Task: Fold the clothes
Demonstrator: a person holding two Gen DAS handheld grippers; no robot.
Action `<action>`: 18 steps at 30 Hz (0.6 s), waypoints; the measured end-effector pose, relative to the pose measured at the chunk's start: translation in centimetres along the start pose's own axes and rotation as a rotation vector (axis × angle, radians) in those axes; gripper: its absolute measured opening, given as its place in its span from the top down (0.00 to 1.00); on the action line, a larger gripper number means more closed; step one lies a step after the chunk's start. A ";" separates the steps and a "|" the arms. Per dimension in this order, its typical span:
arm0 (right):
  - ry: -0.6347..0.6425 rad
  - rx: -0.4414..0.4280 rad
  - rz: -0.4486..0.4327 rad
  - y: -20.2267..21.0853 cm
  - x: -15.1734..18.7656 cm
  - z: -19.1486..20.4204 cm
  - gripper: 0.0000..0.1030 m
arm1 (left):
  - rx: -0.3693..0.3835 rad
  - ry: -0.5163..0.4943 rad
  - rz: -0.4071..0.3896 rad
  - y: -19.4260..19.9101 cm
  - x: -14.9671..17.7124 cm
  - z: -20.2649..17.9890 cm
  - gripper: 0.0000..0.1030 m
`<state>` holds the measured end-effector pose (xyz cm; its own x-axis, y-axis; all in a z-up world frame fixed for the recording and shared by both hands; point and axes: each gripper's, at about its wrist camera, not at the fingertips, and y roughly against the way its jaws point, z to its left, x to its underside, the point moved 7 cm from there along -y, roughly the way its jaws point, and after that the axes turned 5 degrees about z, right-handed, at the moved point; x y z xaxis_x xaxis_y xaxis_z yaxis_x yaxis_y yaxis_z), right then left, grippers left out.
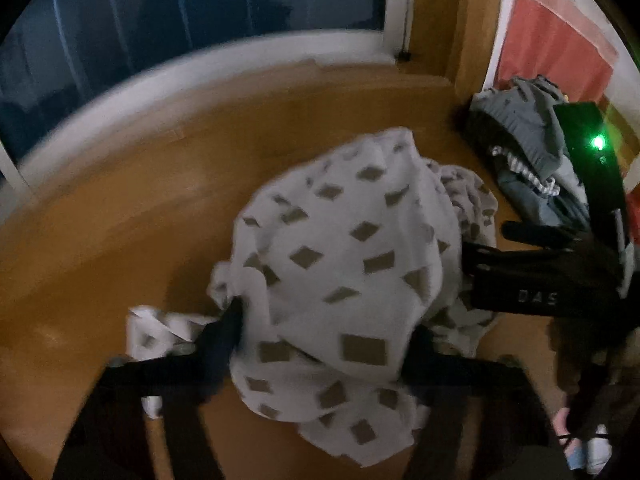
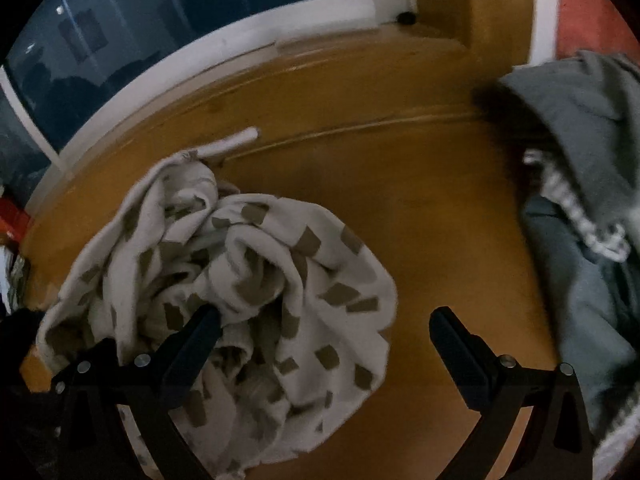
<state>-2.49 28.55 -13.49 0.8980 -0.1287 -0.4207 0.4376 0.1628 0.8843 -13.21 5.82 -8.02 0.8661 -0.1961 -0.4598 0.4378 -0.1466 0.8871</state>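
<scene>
While both of my grippers work over the wooden table [image 2: 400,200], the patterned cloth [image 1: 352,248], white with grey-brown squares, lies crumpled in a heap near the table's middle. My left gripper [image 1: 328,320] has its two fingers set wide, the heap bulging between and over them; the left fingertip [image 1: 236,312] presses into a fold, and the right one is buried under fabric, so I cannot tell whether anything is actually pinched. My right gripper [image 2: 324,324] is spread wide: its left finger [image 2: 200,332] pokes into the rumpled cloth [image 2: 240,280], while its right finger [image 2: 456,340] stands over bare wood, apart from the fabric. In the left wrist view the right gripper [image 1: 480,256] comes in from the right side, its tips touching the cloth's edge. A pile of other clothes [image 2: 592,184], grey and blue with a striped piece, sits at the right side of the table [image 1: 120,220], apart from the patterned cloth. A dark window [image 1: 200,12] with a white frame runs along the far edge. Motion blur softens both views.
</scene>
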 end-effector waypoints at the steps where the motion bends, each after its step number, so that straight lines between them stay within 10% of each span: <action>1: 0.006 -0.008 0.001 -0.3 0.0 0.1 0.07 | 0.021 0.019 0.010 -0.3 0.1 0.1 0.47; 5: 0.016 -0.090 -0.007 0.1 0.3 0.8 0.91 | 0.050 0.020 -0.023 1.0 0.3 0.1 0.69; 18: 0.214 -0.332 -0.196 10.0 -0.9 10.6 0.94 | -0.062 0.203 -0.195 9.9 1.8 9.3 0.84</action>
<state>0.63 19.98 -2.10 0.7703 0.0109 -0.6376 0.5605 0.4652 0.6851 -9.55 -4.99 -0.45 0.7919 0.0292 -0.6099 0.6094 -0.1015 0.7864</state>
